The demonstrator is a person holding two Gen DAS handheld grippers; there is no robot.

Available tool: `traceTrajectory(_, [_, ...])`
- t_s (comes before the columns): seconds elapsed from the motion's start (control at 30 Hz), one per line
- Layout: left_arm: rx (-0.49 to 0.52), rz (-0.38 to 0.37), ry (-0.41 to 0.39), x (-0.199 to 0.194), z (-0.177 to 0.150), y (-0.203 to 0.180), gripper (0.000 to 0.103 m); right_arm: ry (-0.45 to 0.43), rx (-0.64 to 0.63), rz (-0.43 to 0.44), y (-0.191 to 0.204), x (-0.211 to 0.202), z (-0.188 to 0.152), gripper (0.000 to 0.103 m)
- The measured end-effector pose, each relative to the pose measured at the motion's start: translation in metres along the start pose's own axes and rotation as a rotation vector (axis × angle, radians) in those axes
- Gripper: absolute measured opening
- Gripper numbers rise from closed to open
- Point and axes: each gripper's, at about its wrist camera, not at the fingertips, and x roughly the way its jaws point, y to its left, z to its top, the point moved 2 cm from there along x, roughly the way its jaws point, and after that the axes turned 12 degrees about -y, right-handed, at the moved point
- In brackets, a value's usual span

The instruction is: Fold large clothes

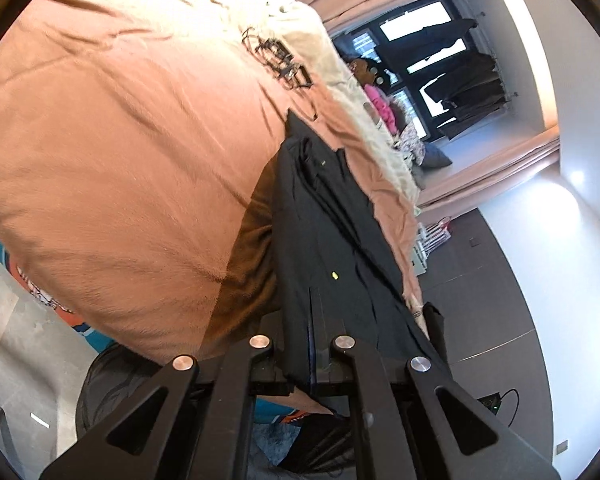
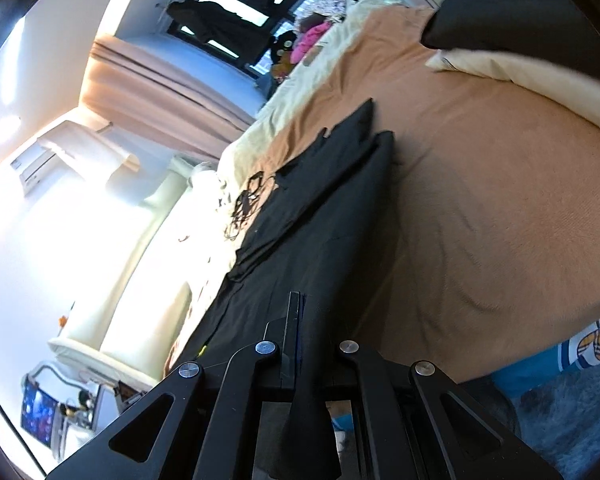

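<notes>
A large black garment [image 1: 332, 240] lies stretched along the orange bedspread [image 1: 120, 152], running away from both cameras. My left gripper [image 1: 314, 320] is shut on its near edge, with cloth hanging over and below the fingers. In the right wrist view the same black garment [image 2: 312, 216] runs up the bed, a sleeve lying folded on top of it. My right gripper [image 2: 300, 320] is shut on the garment's near edge, cloth draped down between the arms. A hand [image 1: 416, 308] shows at the garment's right edge in the left wrist view.
A cream blanket [image 1: 340, 92] and a black tangle of hangers [image 1: 280, 60] lie further up the bed. A cream pillow [image 2: 540, 76] and a dark object [image 2: 512, 12] sit at the far right. Blue patterned sheet [image 2: 560, 360], grey rug and floor lie below the bed edge.
</notes>
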Motion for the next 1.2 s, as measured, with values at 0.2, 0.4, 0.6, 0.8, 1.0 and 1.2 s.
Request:
traceTrajectory(0.2, [0.017, -0.041, -0.048, -0.043, 0.005, -0.014, 0.006, 0.0, -0.057, 0.045, 0.032, -0.022, -0.005, 0.004])
traceTrajectory(0.4, [0.048, -0.066, -0.098, -0.093, 0.009, -0.026, 0.006, -0.028, -0.107, 0.104, 0.066, -0.048, -0.008, 0.004])
traceTrajectory(0.6, [0.075, -0.088, -0.139, -0.144, 0.0, -0.034, 0.006, -0.05, -0.128, 0.124, 0.083, -0.079, -0.015, 0.004])
traceTrajectory(0.8, [0.078, -0.11, -0.189, -0.19, -0.021, -0.036, 0.006, -0.047, -0.183, 0.133, 0.104, -0.108, -0.032, 0.004])
traceTrajectory(1.0, [0.057, -0.121, -0.199, -0.219, -0.045, -0.024, 0.006, 0.004, -0.208, 0.11, 0.106, -0.123, -0.055, 0.004])
traceTrajectory(1.2, [0.023, -0.123, -0.188, -0.209, -0.046, -0.01, 0.006, 0.02, -0.185, 0.099, 0.098, -0.12, -0.061, 0.004])
